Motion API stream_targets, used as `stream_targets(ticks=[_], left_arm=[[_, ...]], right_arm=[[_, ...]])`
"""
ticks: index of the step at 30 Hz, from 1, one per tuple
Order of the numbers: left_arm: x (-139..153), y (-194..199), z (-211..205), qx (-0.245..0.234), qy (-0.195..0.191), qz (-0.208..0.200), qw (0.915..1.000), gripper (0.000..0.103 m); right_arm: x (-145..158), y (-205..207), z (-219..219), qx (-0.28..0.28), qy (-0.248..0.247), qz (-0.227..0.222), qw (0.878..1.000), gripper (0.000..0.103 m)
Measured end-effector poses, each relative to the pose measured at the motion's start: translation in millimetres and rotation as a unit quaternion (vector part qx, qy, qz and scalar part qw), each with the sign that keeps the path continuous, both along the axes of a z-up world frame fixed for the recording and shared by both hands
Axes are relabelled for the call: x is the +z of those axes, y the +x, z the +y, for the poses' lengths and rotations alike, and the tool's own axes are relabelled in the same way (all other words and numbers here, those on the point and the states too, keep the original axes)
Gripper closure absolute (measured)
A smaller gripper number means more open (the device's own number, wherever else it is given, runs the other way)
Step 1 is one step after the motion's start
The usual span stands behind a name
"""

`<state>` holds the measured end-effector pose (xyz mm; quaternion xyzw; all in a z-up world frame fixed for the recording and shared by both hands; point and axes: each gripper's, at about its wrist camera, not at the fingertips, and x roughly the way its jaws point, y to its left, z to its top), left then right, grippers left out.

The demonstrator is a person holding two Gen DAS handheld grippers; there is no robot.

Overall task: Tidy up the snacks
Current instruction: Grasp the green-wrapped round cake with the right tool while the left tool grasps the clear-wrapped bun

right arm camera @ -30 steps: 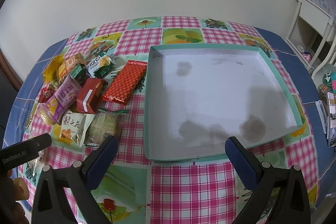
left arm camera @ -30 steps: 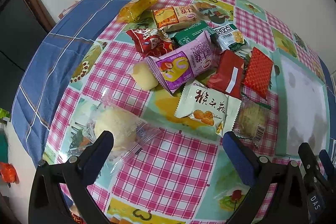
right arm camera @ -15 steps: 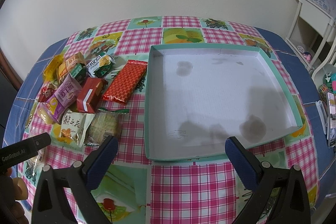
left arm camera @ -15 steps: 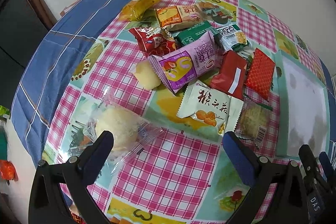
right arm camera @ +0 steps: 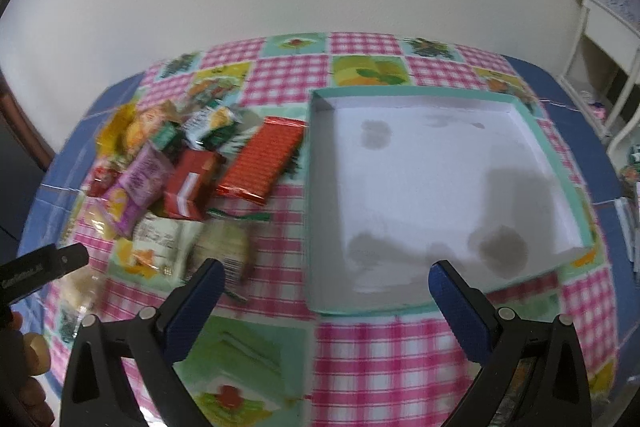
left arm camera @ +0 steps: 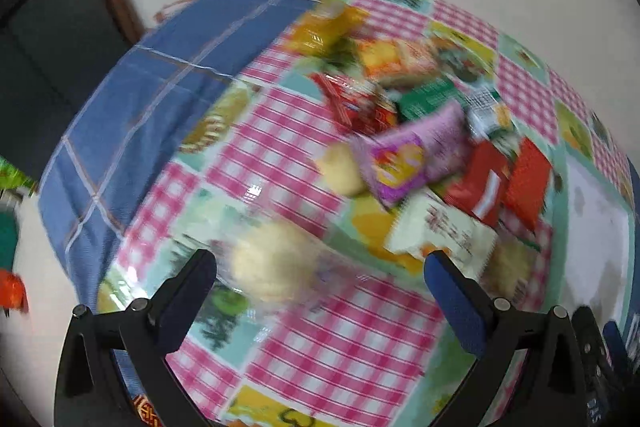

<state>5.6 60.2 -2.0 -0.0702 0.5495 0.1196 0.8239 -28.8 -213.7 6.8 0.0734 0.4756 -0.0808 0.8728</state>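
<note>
Progress on the sorting was nil, as far as these views showed: the shallow teal-rimmed tray (right arm camera: 568, 183) lay on the desk (right arm camera: 372, 359) with its white floor bare apart from a few grey stains, and every snack sat outside it.

The snacks formed a loose pile (right arm camera: 168, 171) just left of the tray. Nearest the tray wall lay a red foil-wrapped bar (right arm camera: 264, 159), then a darker red packet with a white band (right arm camera: 190, 187), a purple packet (right arm camera: 136, 187), a white packet with orange print (right arm camera: 156, 243) and a clear-wrapped pale cake (right arm camera: 224, 247). Green, orange and yellow packets were heaped at the far end; the blur made their labels unreadable.

Apart from the pile, close to the desk's near-left edge, a round pale bun in a clear wrapper (left arm camera: 268, 267) lay directly ahead of the left gripper (left arm camera: 316, 275). Its jaws stood wide and empty, with the bun between their lines but not touched. The right gripper (right arm camera: 324, 287) hovered over the tray's near rim, jaws likewise spread wide and holding nothing.

Everything therefore remained to be done: each packet would need lifting into the tray. The lone bun looked like the likely first pick, and its slack wrapper might slip or crumple in a pinch.
</note>
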Motion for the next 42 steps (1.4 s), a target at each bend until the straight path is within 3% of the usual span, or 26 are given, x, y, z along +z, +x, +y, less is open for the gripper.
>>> stream_targets(ticks=[8, 14, 19, 23, 26, 31, 34, 36, 42], left_arm=[[9.4, 6.0, 43.3, 0.026, 0.003, 0.004, 0.9996, 0.000], [-13.7, 9.4, 56.9, 0.031, -0.020, 0.045, 0.9983, 0.000], [-40.9, 11.8, 62.2, 0.044, -0.048, 0.084, 0.9943, 0.003], [-53.8, 14.3, 66.3, 0.051, -0.077, 0.096, 0.9910, 0.008], [-63.4, 15.3, 64.7, 0.053, -0.082, 0.105, 0.9896, 0.009], [-78.6, 19.8, 61.7, 0.054, -0.093, 0.115, 0.9876, 0.017], [-85.4, 24.2, 57.5, 0.051, -0.095, 0.113, 0.9877, 0.024], [-85.9, 24.6, 53.3, 0.049, -0.095, 0.111, 0.9881, 0.029], [-79.6, 29.7, 40.1, 0.042, -0.100, 0.109, 0.9882, 0.044]], right_arm=[[-4.6, 23.7, 38.2, 0.047, 0.042, -0.009, 0.998, 0.000], [-22.8, 41.0, 64.1, 0.077, 0.048, 0.022, 0.996, 0.000], [-37.1, 50.7, 63.3, 0.068, 0.043, 0.041, 0.996, 0.011], [-48.5, 58.7, 52.7, 0.045, 0.050, 0.060, 0.996, 0.024], [-54.9, 64.8, 46.6, 0.035, 0.061, 0.068, 0.995, 0.028], [-61.3, 71.8, 49.2, 0.042, 0.062, 0.075, 0.994, 0.028], [-65.1, 74.3, 54.4, 0.053, 0.050, 0.082, 0.994, 0.036], [-64.1, 74.5, 55.5, 0.055, 0.048, 0.082, 0.994, 0.048], [-62.4, 72.3, 52.8, 0.051, 0.044, 0.087, 0.994, 0.051]])
